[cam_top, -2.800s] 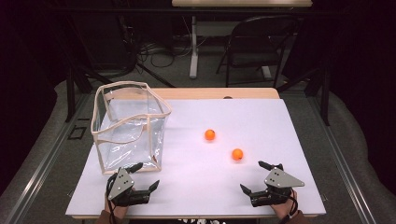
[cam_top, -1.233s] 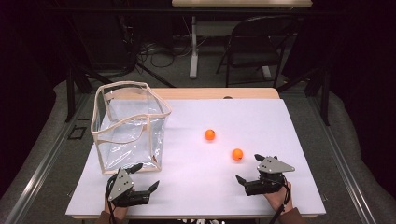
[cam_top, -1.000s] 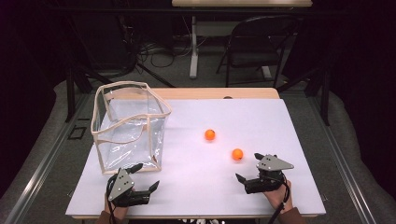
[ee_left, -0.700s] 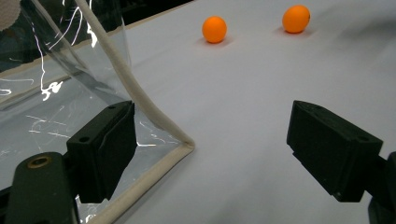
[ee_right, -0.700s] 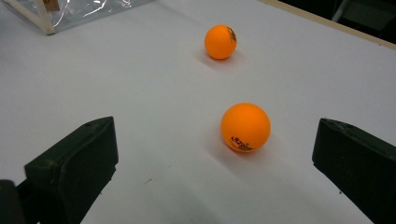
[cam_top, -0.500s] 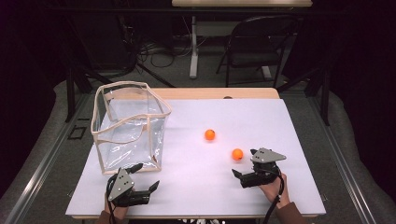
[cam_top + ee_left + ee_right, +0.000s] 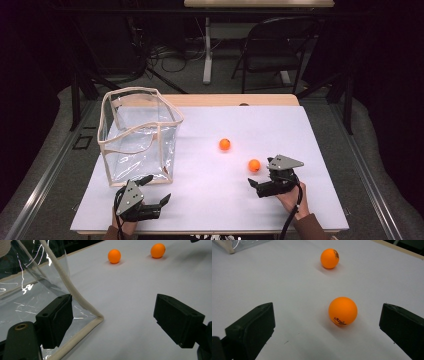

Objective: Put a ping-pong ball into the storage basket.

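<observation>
We work at a white worktop (image 7: 210,200) in a dark room, with a folding chair (image 7: 272,52) and loose cables (image 7: 170,52) on the floor beyond its far edge. A clear bag (image 7: 137,135) with cream trim stands at the left, just ahead of our left tool (image 7: 150,192), which rests released. Our right tool (image 7: 260,175) is spread wide, with the near orange ball (image 7: 254,165) lying untouched just ahead of its gap. The far orange ball (image 7: 225,144) sits beyond, apart, nothing between.
</observation>
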A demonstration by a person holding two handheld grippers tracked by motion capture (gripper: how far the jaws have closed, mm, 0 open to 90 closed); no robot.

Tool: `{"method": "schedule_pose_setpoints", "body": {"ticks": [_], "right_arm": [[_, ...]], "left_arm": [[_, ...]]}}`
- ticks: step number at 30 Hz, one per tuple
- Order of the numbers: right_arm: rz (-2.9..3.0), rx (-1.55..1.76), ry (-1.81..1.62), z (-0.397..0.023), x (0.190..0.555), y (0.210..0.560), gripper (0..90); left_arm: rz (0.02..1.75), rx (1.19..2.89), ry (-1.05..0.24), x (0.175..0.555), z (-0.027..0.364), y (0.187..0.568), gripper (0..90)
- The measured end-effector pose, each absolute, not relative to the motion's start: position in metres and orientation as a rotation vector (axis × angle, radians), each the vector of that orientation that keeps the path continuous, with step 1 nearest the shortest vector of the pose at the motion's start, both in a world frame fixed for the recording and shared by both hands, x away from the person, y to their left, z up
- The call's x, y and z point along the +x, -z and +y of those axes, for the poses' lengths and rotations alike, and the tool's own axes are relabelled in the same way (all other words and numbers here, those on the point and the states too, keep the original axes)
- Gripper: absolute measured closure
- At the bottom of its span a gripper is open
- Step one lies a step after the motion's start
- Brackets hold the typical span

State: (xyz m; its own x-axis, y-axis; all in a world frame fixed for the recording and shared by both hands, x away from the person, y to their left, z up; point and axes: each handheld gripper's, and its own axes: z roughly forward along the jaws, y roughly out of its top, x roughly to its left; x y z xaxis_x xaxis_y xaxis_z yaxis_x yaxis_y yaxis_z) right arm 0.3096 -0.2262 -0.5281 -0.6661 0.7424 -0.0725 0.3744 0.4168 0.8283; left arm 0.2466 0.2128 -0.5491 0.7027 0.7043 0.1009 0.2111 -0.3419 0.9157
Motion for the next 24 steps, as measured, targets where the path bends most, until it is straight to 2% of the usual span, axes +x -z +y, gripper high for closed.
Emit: {"method": "schedule_pose_setpoints", "body": {"ticks": [2,24], "right_arm": [[2.253,0.987,-1.159,-0.224,0.324,0.529,0.0],[2.264,1.082,-1.114,-0.215,0.358,0.54,0.0]], "left_arm": [[0.713,1.889,-0.61,0.247,0.213,0.549,16.0],[0.717,1.888,-0.609,0.247,0.212,0.55,15.9]]}}
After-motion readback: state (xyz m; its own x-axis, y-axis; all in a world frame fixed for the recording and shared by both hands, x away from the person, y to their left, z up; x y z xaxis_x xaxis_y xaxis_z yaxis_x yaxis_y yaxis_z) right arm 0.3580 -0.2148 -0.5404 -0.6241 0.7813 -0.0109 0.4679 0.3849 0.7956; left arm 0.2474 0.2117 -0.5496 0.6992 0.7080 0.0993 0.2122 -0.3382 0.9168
